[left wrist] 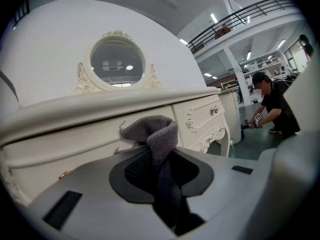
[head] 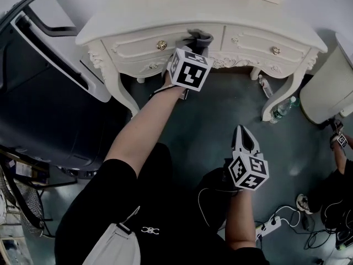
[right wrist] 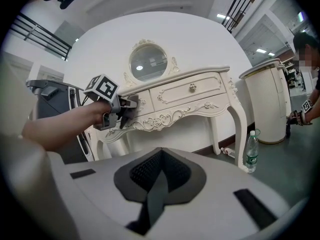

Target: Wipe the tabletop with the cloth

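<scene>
A cream dressing table stands ahead, its tabletop seen edge-on in the left gripper view. My left gripper is shut on a grey cloth, held in front of the table's drawers just below the tabletop edge. The cloth bunches up out of the jaws. From the right gripper view, the left gripper and cloth show against the drawer front. My right gripper hangs low over the floor, well back from the table, jaws shut with nothing between them.
A dark appliance stands at the left of the table. A cream cabinet and a plastic bottle are by the table's right leg. A round mirror sits on the table. Another person crouches right; cables lie on the floor.
</scene>
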